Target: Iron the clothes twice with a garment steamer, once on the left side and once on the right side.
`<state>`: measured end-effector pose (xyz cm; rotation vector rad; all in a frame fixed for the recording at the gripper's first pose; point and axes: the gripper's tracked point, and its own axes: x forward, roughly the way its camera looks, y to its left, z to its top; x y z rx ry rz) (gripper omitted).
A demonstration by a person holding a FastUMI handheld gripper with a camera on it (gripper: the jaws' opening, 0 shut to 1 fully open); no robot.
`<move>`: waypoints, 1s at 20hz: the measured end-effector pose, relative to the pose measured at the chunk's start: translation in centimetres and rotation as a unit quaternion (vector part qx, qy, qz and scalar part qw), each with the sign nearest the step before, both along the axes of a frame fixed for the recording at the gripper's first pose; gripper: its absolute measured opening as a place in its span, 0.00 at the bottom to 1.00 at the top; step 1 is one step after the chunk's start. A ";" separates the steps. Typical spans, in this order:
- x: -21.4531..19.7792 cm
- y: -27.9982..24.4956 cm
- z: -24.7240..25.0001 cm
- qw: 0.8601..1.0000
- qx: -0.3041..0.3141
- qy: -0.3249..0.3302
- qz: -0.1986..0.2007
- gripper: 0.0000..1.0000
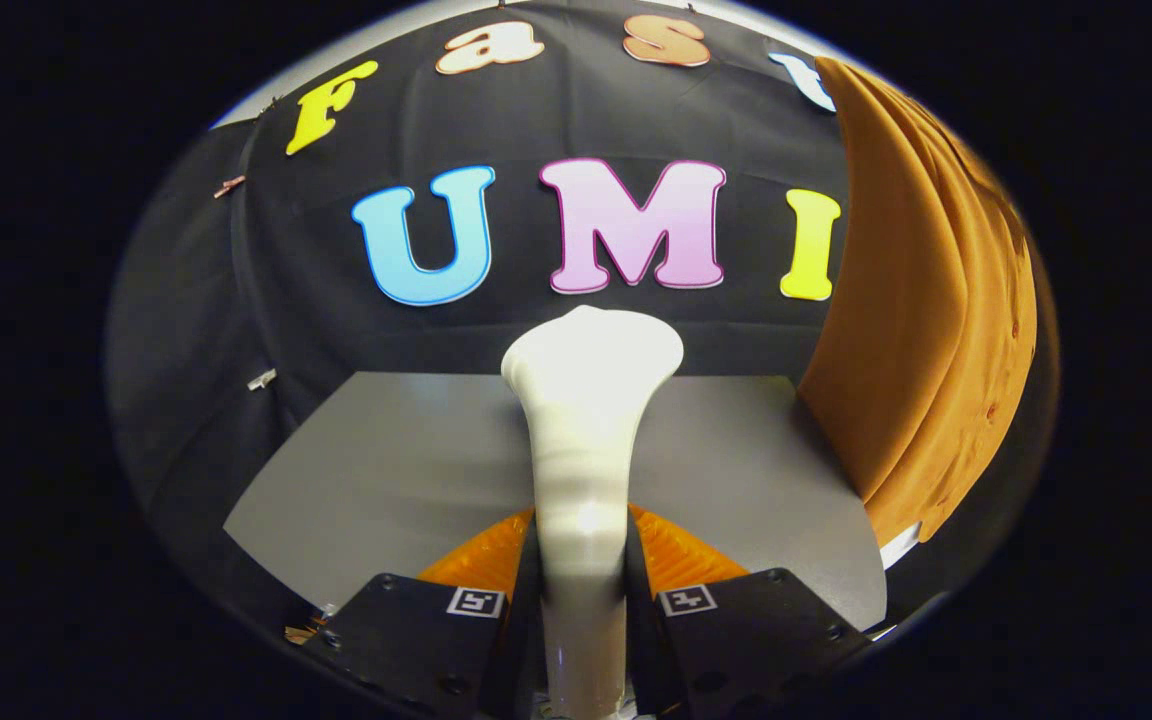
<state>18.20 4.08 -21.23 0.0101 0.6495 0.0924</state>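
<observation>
Both fingers of our tongs [581,590] are pressing on the pale handle of the garment steamer [586,420], one from the left and one from the right, so we are gripping it firmly between them. We are seeing the steamer standing upright, running from between the fingers away toward the far side, where its wide head is flaring out above the grey worktop [386,470]. We are also seeing the orange garment [926,320] hanging at the right, beyond the fingers and apart from the steamer head, its lower edge reaching down beside the worktop's right side.
</observation>
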 end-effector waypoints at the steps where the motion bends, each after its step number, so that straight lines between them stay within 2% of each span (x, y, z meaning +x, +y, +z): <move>1: -0.5 -0.1 0.8 1.000 0.000 -0.011 0.000 0.41; 7: -4.6 0.0 5.4 0.998 0.028 -0.052 -0.027 0.41; 14: -10.3 -0.6 8.5 0.995 0.027 -0.081 -0.049 0.41; 20: -13.4 -5.1 11.7 0.990 0.003 -0.124 -0.074 0.41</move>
